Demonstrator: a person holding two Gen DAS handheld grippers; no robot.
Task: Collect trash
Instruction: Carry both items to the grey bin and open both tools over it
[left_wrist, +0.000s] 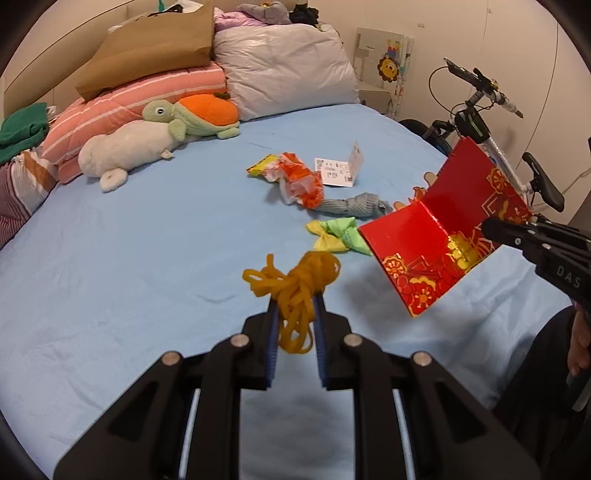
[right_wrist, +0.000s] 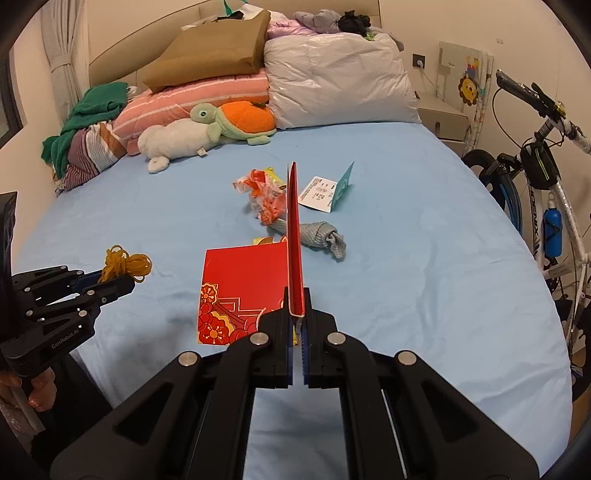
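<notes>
left gripper clamps yellow cord bundle, off bed for carrying | right gripper pinches red card by one flap | wrappers ahead on bed, uncollected

Both wrist views were evenly and warmly lit from overhead, bright enough to keep colours clear, with only soft, faint shadows on the blue bed sheet under the raised items. The white plastic-covered pillow near the head edge of the bed carried a mild sheen, without harsh glare. Fisheye distortion bowed the bed's edges and walls, black vignetting filled the corners, and focus stayed fairly sharp throughout.
</notes>
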